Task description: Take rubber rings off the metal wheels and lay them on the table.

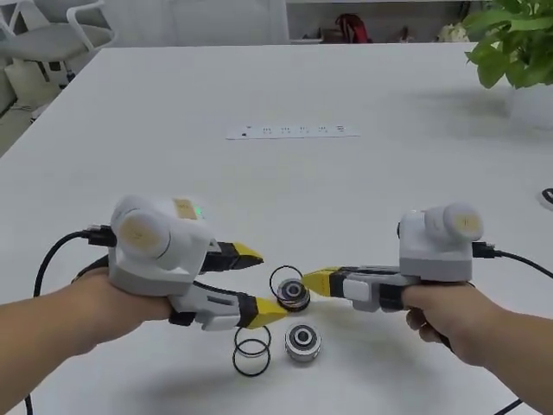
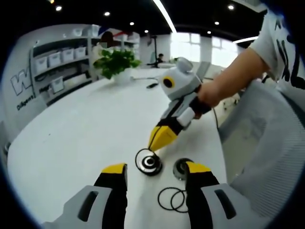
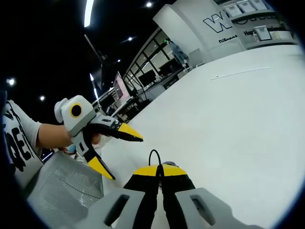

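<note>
Head view: on the white counter [image 1: 346, 199], the left claw [image 1: 257, 284] gapes wide, facing a metal wheel [image 1: 294, 296] from its left. The right claw [image 1: 311, 280], pointing in from the right, is pinched tight on that wheel's rubber ring [image 1: 271, 282], half-lifted. A second wheel [image 1: 302, 342] and two freed rings [image 1: 251, 351] lie nearer the person.

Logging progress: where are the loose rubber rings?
Head view, bottom centre: the two loose rings lie overlapping on the table, just left of the nearer metal wheel.
</note>
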A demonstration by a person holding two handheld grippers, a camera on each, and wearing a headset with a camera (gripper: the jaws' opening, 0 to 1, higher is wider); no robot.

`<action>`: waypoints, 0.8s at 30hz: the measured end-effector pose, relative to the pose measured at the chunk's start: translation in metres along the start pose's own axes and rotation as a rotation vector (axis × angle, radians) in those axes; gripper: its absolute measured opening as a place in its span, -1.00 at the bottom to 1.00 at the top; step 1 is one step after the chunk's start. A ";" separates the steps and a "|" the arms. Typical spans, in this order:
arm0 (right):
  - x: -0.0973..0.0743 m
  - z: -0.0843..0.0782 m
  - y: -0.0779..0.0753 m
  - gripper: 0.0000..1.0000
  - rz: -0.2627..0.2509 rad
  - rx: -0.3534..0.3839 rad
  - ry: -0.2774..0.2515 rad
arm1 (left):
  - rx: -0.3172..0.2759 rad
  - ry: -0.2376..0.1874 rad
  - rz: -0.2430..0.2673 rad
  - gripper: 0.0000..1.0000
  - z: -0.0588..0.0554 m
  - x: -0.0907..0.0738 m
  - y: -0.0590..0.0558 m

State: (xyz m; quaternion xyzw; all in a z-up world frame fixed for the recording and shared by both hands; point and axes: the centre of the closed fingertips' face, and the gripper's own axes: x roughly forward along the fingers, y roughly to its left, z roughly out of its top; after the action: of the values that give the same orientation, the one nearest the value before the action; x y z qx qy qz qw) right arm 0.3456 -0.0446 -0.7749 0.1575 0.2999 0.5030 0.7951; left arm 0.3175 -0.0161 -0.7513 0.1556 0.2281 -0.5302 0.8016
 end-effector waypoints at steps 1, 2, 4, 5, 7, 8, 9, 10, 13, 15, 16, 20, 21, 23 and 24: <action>0.000 0.000 0.001 -1.00 0.001 0.000 0.000 | -0.001 -0.002 0.000 0.01 0.000 -0.002 0.000; 0.001 0.000 0.001 -1.00 0.003 -0.001 0.000 | -0.001 -0.002 0.001 0.02 0.000 -0.003 0.001; 0.001 0.000 0.003 -1.00 0.006 0.000 0.000 | -0.003 -0.001 0.001 0.04 -0.001 -0.005 0.000; 0.001 0.000 0.003 -1.00 0.007 0.000 0.000 | -0.004 -0.001 0.001 0.05 -0.001 -0.006 0.000; 0.002 0.001 0.003 -1.00 0.010 -0.001 0.000 | -0.007 0.000 -0.001 0.07 -0.004 -0.009 0.001; 0.002 0.001 0.004 -1.00 0.012 0.000 -0.001 | -0.008 0.001 -0.001 0.09 -0.004 -0.010 0.001; 0.002 0.002 0.004 -1.00 0.013 0.000 -0.001 | -0.009 0.001 -0.001 0.11 -0.005 -0.011 0.001; 0.002 0.002 0.005 -1.00 0.014 0.000 0.000 | -0.009 0.001 -0.001 0.12 -0.005 -0.012 0.001; 0.004 0.003 0.007 -1.00 0.019 -0.001 0.000 | -0.012 -0.001 0.007 0.17 -0.006 -0.015 0.002; 0.004 0.003 0.008 -1.00 0.022 -0.001 -0.001 | -0.020 0.002 0.010 0.17 -0.009 -0.018 0.003; 0.005 0.003 0.008 -1.00 0.023 0.000 0.000 | -0.019 0.002 0.013 0.19 -0.009 -0.019 0.004; 0.007 0.001 0.010 -1.00 0.029 -0.005 0.013 | -0.024 0.008 0.014 0.22 -0.012 -0.023 0.003; 0.007 0.000 0.011 -1.00 0.031 -0.006 0.015 | -0.021 0.008 0.015 0.23 -0.013 -0.024 0.002; 0.008 0.000 0.013 -1.00 0.036 -0.007 0.018 | -0.017 0.009 0.014 0.25 -0.013 -0.026 0.001; 0.009 0.000 0.014 -1.00 0.038 -0.007 0.019 | -0.019 0.010 0.012 0.26 -0.014 -0.027 0.001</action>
State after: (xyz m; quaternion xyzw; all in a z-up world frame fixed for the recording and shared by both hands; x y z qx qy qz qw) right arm 0.3384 -0.0305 -0.7704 0.1559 0.3027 0.5202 0.7832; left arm 0.3064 0.0116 -0.7489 0.1521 0.2359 -0.5223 0.8052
